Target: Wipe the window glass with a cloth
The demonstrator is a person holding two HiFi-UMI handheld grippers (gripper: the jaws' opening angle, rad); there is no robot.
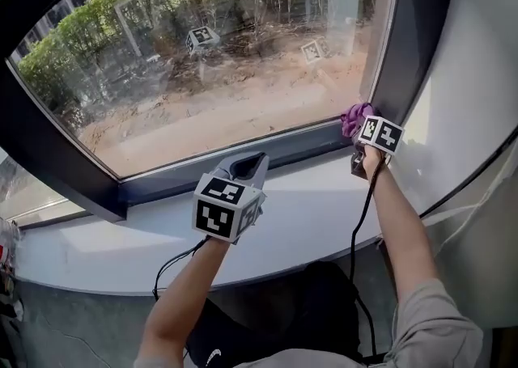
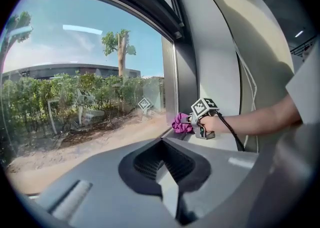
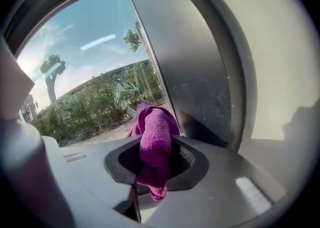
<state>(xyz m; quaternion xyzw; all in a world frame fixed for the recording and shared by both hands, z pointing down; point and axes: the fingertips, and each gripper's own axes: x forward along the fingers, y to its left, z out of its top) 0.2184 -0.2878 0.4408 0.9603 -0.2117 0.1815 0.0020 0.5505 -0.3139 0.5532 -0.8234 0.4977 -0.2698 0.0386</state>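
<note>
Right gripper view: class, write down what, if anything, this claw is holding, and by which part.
The right claw is shut on the purple cloth, pinching its bunched middle; a wad pokes out ahead and a tail hangs below.

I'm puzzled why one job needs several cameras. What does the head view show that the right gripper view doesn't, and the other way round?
Only the head view: the left gripper held over the white sill, the person's forearms, and the window's whole lower edge. Only the right gripper view: the right gripper's jaws shut on the purple cloth, seen close, and blue sky. Both: that cloth at the window glass's lower right corner, beside the dark frame, with shrubs outside.
</note>
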